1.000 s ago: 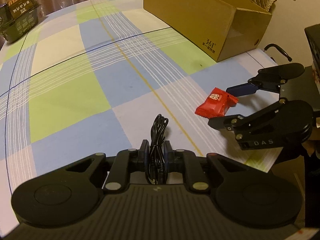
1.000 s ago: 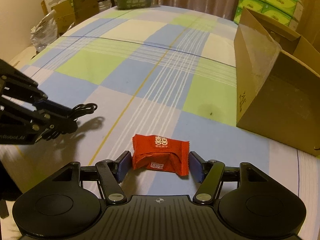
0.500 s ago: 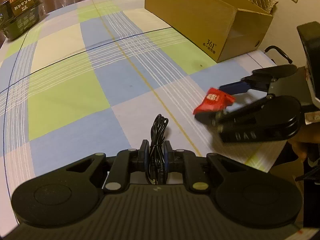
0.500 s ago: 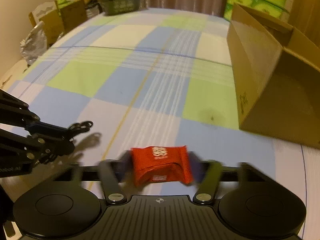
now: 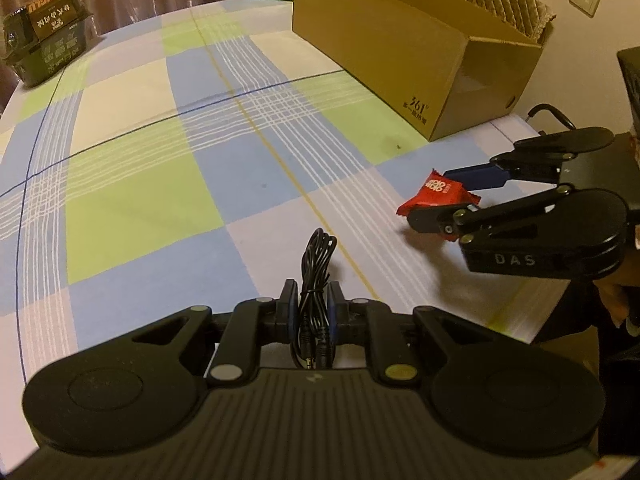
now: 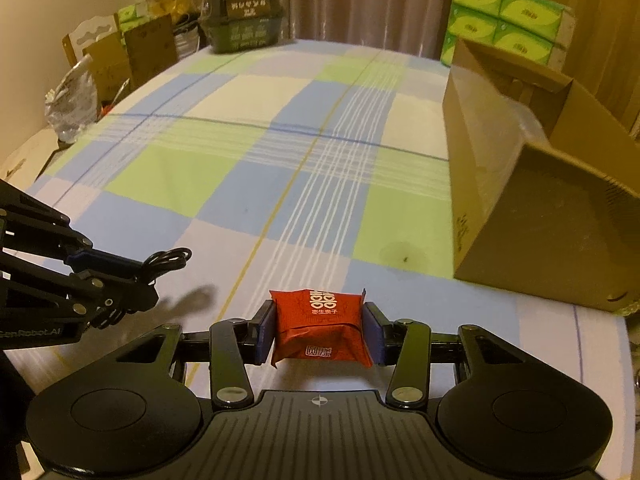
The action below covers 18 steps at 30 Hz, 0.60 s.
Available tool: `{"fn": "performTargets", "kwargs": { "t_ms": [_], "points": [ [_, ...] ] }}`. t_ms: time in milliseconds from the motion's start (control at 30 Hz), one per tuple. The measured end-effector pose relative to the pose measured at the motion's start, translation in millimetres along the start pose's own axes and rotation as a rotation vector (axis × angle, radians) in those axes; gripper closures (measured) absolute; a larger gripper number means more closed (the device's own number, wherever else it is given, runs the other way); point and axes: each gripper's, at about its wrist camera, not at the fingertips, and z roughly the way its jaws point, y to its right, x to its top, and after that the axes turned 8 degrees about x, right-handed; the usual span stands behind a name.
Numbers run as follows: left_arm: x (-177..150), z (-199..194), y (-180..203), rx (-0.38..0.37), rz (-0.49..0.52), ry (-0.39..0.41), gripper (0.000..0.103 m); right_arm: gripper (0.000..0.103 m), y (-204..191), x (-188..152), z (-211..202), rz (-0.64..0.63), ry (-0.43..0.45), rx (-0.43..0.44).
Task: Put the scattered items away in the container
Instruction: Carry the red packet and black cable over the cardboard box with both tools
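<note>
Left gripper (image 5: 312,312): your jaws are clamped on the bundled black cable (image 5: 316,276), which stands between the pads.
Cable axis: the bundle runs along your fingers; its looped end pokes out ahead toward the far tabletop, and its two plugs hang back near the gripper body.
Cable height: it casts a shadow on the checked tablecloth (image 5: 140,168), so I judge it is off the cloth.
Right gripper (image 6: 319,332): your jaws have just been closing and now press the red snack packet (image 6: 318,326) from both sides.
Packet axis: its long side spans the gap from pad to pad, crosswise to your fingers, with the printed face up and toward the camera.
Packet height: in the left wrist view it hangs tilted above the cloth, one corner dipping toward the cable side.
Cardboard box (image 6: 540,216): it lies ahead and to the right of both grippers, its open top showing and its long side running away from you.
Nearer hand: your right hand is the closer one to the box; the left has more tabletop to cross.
Next move, as I judge it: carry each load forward and rightward, clear the near box wall, then let go inside.
</note>
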Motion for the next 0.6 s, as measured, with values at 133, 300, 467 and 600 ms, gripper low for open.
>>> {"fn": "performTargets", "kwargs": {
  "t_ms": [133, 300, 467, 600],
  "points": [
    [2, -11, 2, 0.008, 0.001, 0.017, 0.092, 0.060, -1, 3, -13, -0.002, 0.025, -0.007],
    [5, -25, 5, 0.020, 0.007, 0.037, 0.092, 0.060, -3, 5, -29, -0.003, 0.059, -0.015],
    [7, -37, 10, 0.032, 0.020, 0.054, 0.092, 0.060, -4, 5, -42, 0.000, 0.085, -0.020],
    [7, -45, 14, 0.038, 0.028, 0.065, 0.092, 0.060, -4, 4, -53, 0.004, 0.105, -0.024]
  ]
}}
